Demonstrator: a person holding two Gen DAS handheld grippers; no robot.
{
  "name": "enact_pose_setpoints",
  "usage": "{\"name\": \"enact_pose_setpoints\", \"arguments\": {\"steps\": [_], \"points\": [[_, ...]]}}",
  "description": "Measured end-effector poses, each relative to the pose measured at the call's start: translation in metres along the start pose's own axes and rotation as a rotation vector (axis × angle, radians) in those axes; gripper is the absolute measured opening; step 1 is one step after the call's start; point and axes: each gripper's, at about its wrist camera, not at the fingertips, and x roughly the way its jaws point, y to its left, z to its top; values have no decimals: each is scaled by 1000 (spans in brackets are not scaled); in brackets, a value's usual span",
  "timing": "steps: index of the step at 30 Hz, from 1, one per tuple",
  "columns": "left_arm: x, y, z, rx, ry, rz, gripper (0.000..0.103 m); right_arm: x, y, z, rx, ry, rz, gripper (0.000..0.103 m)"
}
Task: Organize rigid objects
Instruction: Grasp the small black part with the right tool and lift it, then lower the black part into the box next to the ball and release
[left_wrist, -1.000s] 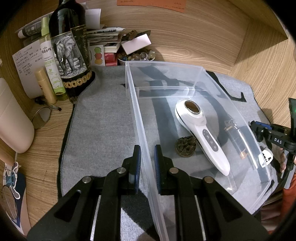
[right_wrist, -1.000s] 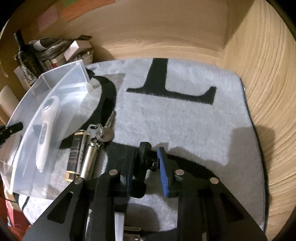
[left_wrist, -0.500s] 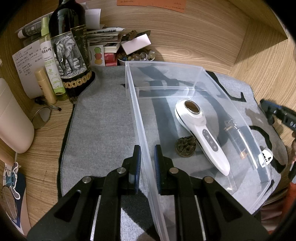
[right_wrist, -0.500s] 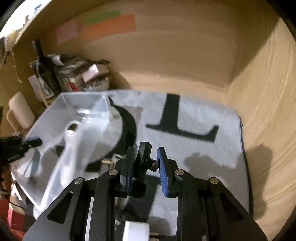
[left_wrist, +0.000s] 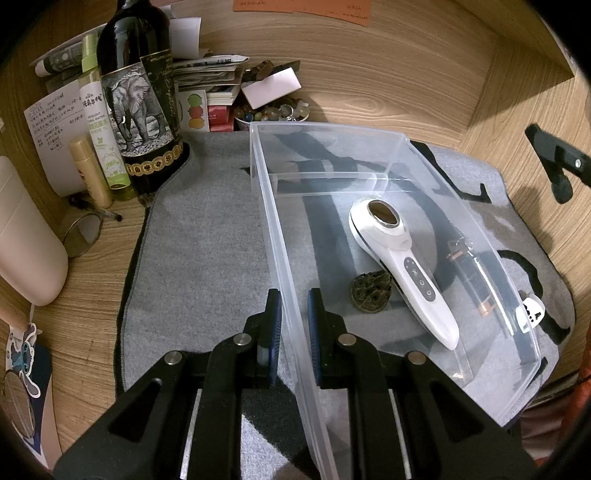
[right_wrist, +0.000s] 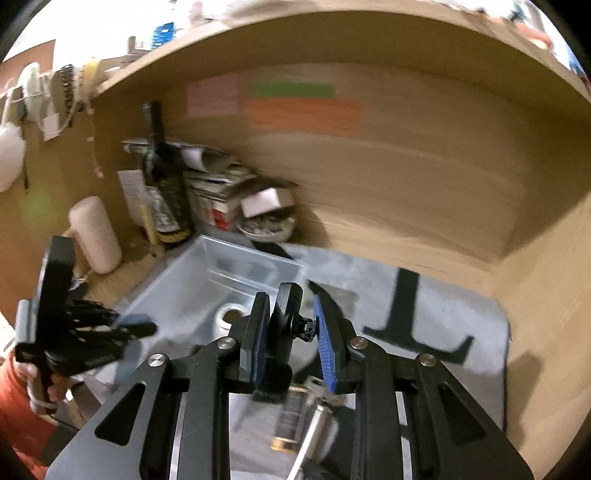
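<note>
My left gripper (left_wrist: 294, 317) is shut on the left wall of a clear plastic bin (left_wrist: 280, 236) that stands on a grey mat. Inside the bin lie a white handheld device (left_wrist: 402, 258) and a small bronze disc (left_wrist: 370, 291). My right gripper (right_wrist: 290, 332) is shut on a small black clip-like object (right_wrist: 286, 317) and holds it in the air, above and to the right of the bin (right_wrist: 207, 284). A dark cylinder (right_wrist: 290, 421), a silver cylinder (right_wrist: 317, 428) and keys lie on the mat below it. The right gripper shows at the right edge of the left wrist view (left_wrist: 554, 162).
A dark elephant-label bottle (left_wrist: 140, 103), a green spray bottle (left_wrist: 103, 129), a gold tube (left_wrist: 90, 170), papers and a bowl of beads (left_wrist: 273, 110) crowd the back left corner. Wooden walls close the back and right. The grey mat (right_wrist: 443, 314) with black letters lies right of the bin.
My right gripper has risen well off the mat with the black object and tilted up toward the back wall. My left gripper and the bin have not moved.
</note>
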Motion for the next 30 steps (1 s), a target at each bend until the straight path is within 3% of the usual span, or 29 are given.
{"name": "enact_pose_setpoints", "arguments": {"steps": [15, 30], "points": [[-1, 1, -1, -2, -2, 0, 14, 34, 66, 0, -107, 77, 141, 23], [-1, 0, 0, -6, -3, -2, 14, 82, 96, -32, -191, 300, 197, 23]]}}
